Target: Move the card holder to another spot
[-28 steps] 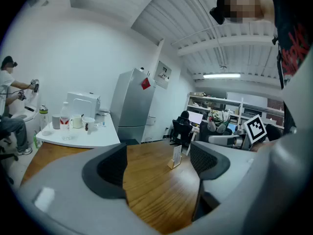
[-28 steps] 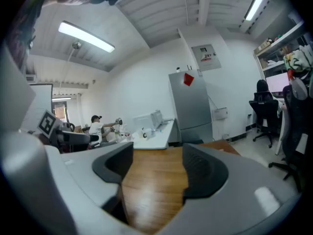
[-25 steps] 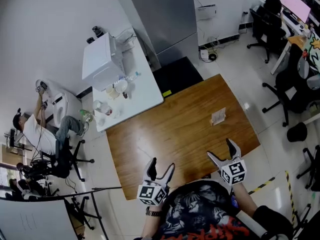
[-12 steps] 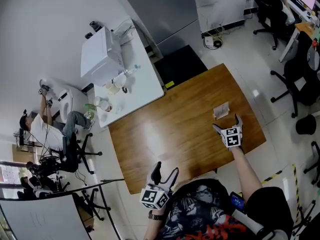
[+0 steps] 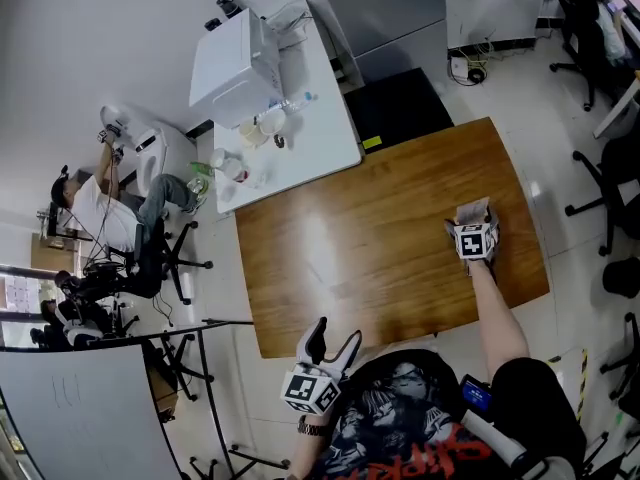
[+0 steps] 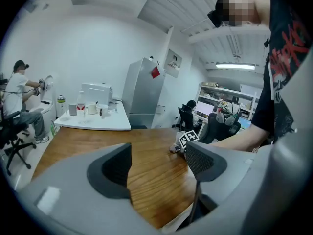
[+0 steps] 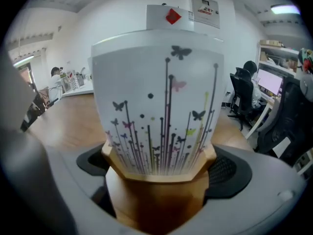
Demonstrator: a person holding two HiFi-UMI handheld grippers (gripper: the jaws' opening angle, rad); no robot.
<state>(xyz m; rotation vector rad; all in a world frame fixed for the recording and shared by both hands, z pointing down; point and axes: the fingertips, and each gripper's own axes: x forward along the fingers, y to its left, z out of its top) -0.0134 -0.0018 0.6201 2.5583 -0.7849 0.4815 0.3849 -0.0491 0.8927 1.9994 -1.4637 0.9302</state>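
Note:
The card holder (image 5: 466, 211) stands near the right end of the brown wooden table (image 5: 380, 238). It is a wooden block (image 7: 156, 199) carrying a white card (image 7: 156, 111) printed with butterflies and stems. My right gripper (image 5: 470, 218) has its jaws wide around the block's base, one pad (image 7: 230, 170) on each side; I see no clear squeeze. The holder rests on the table. My left gripper (image 5: 335, 336) hovers at the table's near edge by my body, open with nothing between its fingers (image 6: 115, 170). In the left gripper view the right gripper's marker cube (image 6: 188, 137) shows far across the table.
A white side table (image 5: 320, 138) with a white box, a bottle and cups adjoins the far left corner. A person (image 5: 100, 208) sits at the left among black chairs. More office chairs (image 5: 620, 178) stand to the right. A whiteboard (image 5: 70, 408) leans at bottom left.
My right gripper has reached forward from the near edge to the card holder and now has its jaws around it. The left gripper stayed near my body, and the head view shifted.

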